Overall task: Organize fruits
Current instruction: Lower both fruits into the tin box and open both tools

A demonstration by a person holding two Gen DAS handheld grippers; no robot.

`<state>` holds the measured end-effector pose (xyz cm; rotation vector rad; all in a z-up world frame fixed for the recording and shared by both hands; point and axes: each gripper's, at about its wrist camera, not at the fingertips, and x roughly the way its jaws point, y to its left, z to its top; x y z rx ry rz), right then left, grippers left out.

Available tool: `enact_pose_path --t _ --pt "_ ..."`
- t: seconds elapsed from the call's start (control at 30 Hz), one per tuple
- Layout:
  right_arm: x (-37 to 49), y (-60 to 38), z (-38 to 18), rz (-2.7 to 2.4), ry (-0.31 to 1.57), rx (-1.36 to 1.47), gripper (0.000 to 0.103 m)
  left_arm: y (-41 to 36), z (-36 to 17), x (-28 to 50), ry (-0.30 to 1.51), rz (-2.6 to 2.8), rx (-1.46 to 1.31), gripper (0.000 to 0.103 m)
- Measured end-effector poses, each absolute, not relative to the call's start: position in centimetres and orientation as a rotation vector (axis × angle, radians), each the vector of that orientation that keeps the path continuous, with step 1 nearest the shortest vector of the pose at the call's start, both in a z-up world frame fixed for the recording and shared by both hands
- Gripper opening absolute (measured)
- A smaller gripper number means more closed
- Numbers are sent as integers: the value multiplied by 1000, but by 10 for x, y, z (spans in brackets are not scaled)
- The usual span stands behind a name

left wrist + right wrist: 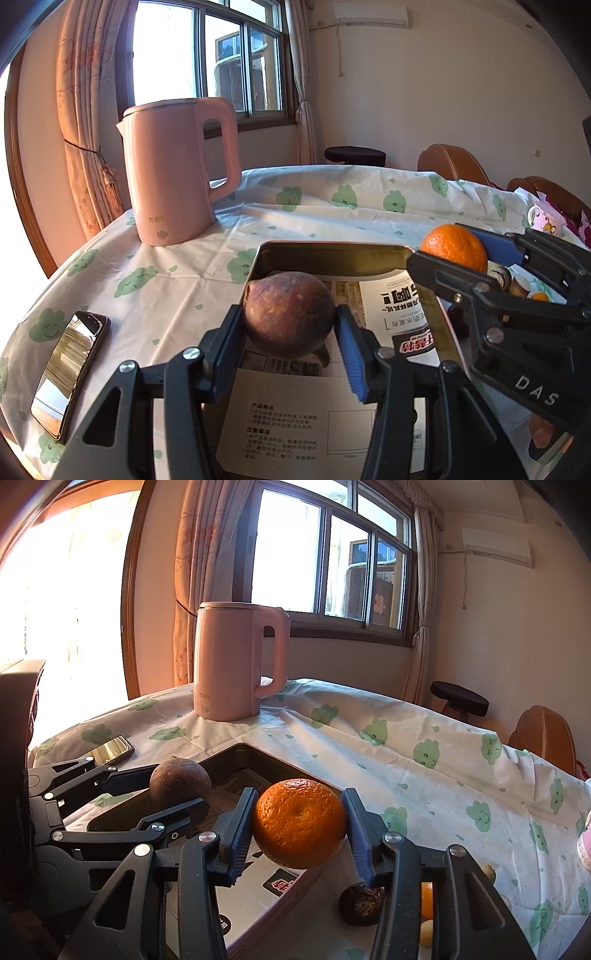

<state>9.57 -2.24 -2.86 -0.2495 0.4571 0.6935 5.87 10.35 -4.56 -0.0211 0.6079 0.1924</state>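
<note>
My left gripper (290,319) is shut on a dull purple-brown round fruit (290,314) and holds it over a shallow metal tray (332,254) lined with printed paper. My right gripper (300,825) is shut on an orange (300,823) above the tray's right edge (288,764). In the left wrist view the orange (456,247) and the right gripper (452,247) show at the right. In the right wrist view the purple fruit (180,781) and the left gripper (181,786) show at the left. A dark wrinkled fruit (360,904) and other small fruits lie on the cloth right of the tray.
A pink electric kettle (173,170) stands on the cloud-print tablecloth (332,199) behind the tray. A phone (70,373) lies at the left near the table edge. A small printed cup (546,218) sits at the far right. Chairs and a stool stand behind the table.
</note>
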Motion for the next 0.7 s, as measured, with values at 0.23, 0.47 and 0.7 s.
enact_pose_path --t 0.23,0.47,0.7 --pt "100 -14 -33 709 494 -256 49 106 -50 65 649 200 -30 52" --pt "112 -7 -40 738 580 -243 49 107 -56 71 698 202 -32 52" --pt "115 -5 -43 771 617 -216 50 105 -56 71 692 210 -15 53"
